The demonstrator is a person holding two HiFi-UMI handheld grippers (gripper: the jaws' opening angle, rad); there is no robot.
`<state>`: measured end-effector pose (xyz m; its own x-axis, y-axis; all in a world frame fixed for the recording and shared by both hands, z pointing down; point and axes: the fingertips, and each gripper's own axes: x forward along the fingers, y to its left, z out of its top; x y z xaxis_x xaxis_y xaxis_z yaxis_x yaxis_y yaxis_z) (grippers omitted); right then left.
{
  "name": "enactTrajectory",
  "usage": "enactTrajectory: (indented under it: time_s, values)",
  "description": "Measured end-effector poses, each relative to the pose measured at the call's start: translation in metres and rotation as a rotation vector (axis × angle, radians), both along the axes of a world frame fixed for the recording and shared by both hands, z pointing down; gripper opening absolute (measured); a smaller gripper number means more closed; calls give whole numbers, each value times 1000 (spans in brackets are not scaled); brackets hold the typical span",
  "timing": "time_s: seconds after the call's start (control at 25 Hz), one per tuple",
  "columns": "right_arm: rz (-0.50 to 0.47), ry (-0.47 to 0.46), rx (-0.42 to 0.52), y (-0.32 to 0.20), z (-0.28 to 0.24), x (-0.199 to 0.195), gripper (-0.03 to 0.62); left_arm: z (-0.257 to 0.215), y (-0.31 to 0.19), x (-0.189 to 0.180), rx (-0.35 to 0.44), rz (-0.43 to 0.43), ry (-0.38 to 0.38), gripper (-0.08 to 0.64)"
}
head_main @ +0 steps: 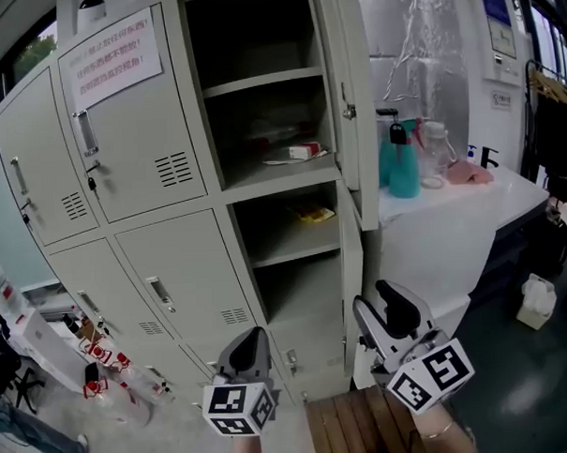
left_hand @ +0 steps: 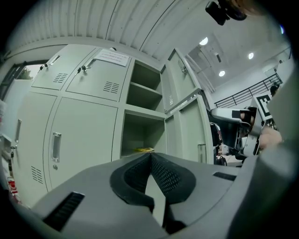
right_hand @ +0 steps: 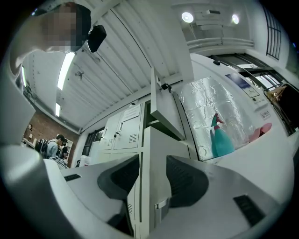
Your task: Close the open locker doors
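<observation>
Locker bank [head_main: 162,245]: the right-hand column is standing open, both doors swung out to the right, and every other door is sitting closed. Upper door [head_main: 350,77] is hanging wide off the top compartment, where a red-and-white box [head_main: 304,151] is lying on the shelf. Lower door [head_main: 354,283] is hanging open below it, and a yellow item [head_main: 313,212] is lying on that compartment's shelf. Left tool [head_main: 254,337] is hovering low in front of the closed lower lockers, jaws pressed together at the tips and gripping nothing. Right tool [head_main: 373,301] is hovering just right of the lower door's free edge, jaws spread apart. In the right gripper view that door's edge is showing in the gap between them; contact is not readable. White table [head_main: 452,223], right of the lockers, is carrying a teal spray bottle [head_main: 402,169], a clear bottle [head_main: 433,153] and a pink cloth [head_main: 469,172]. A paper notice [head_main: 107,52] is sticking to a closed upper locker door.
</observation>
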<state>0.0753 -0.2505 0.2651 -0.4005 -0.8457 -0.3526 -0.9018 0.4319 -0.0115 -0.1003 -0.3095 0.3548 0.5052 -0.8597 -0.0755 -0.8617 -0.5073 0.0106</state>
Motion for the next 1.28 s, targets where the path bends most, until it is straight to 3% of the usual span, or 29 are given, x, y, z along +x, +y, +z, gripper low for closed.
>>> enactTrajectory:
  time_s: [0.56,1.28]
  values:
    - [-88,80,13,-17,3,-14,135,-3,-16,7,3,-46,-1,20]
    - [-212,161,8,-74,13,-86,173,1,-25,-49,-19,-218,12,20]
